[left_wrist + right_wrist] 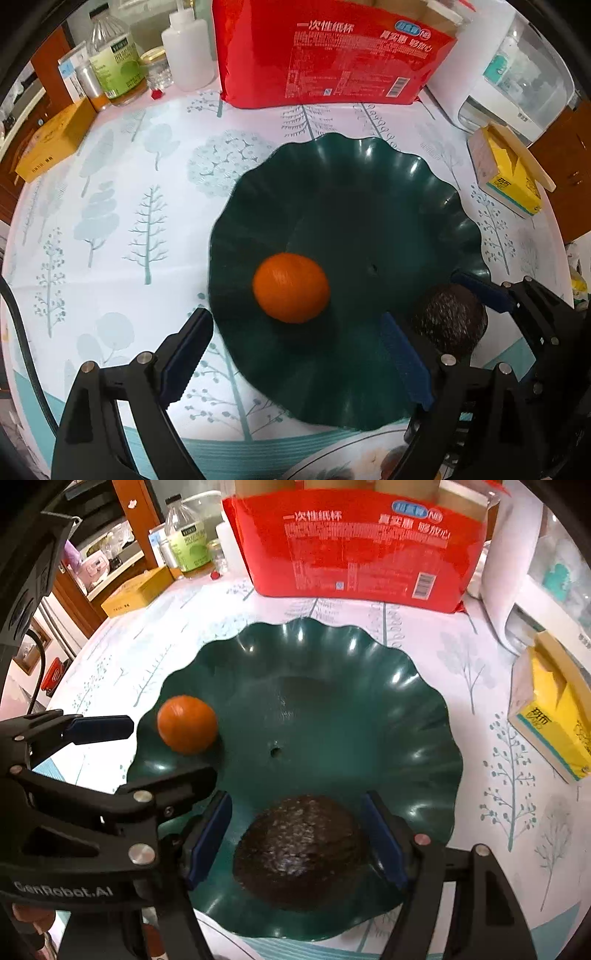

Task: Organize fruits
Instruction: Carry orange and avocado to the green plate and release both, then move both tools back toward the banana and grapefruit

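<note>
A dark green scalloped plate (369, 184) (332, 672) lies on the tree-print tablecloth. An orange mandarin (291, 287) (187, 724) rests in the plate's left part. A dark rough-skinned avocado (301, 851) (448, 319) lies in the plate's near right part. My left gripper (295, 354) is open above the plate's near edge, the mandarin just ahead of its fingertips. My right gripper (297, 843) is open with its blue pads on either side of the avocado, small gaps showing. It also shows in the left wrist view (480, 291).
A red bag of paper cups (328, 55) (354, 550) stands behind the plate. A yellow tissue box (509, 173) (554, 709) lies to the right. Bottles (114, 55) and a yellow carton (55, 140) stand at the back left. A patterned plate's rim (351, 458) shows at the near edge.
</note>
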A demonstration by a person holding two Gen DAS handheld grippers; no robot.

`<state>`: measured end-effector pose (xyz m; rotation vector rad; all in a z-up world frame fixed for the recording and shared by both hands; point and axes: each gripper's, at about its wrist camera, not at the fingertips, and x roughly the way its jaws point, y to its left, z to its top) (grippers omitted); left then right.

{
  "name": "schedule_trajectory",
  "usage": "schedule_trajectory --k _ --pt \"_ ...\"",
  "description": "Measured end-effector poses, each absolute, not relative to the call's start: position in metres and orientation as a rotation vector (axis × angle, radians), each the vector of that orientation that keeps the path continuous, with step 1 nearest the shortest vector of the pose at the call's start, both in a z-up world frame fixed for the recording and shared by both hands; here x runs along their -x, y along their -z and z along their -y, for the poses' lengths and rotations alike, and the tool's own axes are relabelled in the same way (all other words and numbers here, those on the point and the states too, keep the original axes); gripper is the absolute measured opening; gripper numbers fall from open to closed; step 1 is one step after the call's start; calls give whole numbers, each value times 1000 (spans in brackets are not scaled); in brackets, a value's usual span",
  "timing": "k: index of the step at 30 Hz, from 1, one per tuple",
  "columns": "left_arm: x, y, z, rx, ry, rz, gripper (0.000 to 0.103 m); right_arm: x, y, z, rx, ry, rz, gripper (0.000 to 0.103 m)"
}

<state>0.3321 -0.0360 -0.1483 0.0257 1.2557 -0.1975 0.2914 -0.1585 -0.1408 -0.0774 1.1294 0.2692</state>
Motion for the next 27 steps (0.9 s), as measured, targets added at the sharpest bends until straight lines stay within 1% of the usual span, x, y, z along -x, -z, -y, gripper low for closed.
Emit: schedule_trajectory --k 17,23,27 --pt "-273 97 -4 -69 145 -1189 91 -241 88 130 217 -290 -1034 73" --pt "-241 82 -28 -79 117 -1180 91 -215 78 109 266 -325 -1053 73" --pt "-211 75 -47 -77 112 -1175 92 -191 84 99 260 -347 -1119 73"
